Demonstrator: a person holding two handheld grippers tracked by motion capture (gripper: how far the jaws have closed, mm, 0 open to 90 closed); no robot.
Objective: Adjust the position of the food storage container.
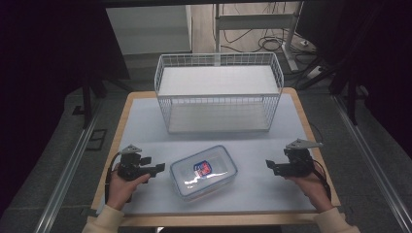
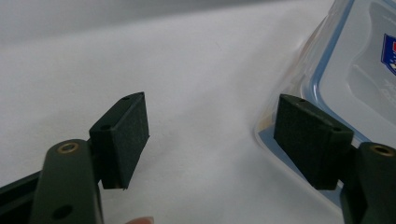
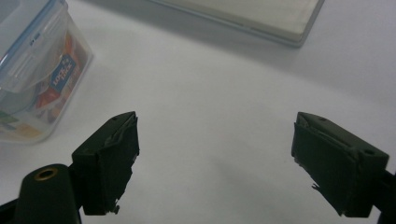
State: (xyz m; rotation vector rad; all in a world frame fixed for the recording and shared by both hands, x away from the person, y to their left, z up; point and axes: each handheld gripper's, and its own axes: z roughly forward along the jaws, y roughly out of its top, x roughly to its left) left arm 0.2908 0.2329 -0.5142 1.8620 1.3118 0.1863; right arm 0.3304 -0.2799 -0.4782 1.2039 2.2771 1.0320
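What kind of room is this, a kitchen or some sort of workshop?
Probably a lab or test room, not a kitchen. A bare work table holds just a wire basket and a lidded plastic food container, and loose cables trail over the floor behind, beside metal frame legs.

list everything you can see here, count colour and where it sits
food container: one, clear plastic with a blue-rimmed lid and a red and blue label, near middle of the table, between the two grippers
wire basket: one, white, far half of the table, behind the container, nothing seen inside
table: one, pale top with a wooden edge
cables: several, dark, on the floor beyond the table
left gripper: one, black, jaws open with nothing between them, close beside the container's left end
right gripper: one, black, jaws open with nothing between them, apart from the container's right end
hands: two, one on each gripper, at the near edge
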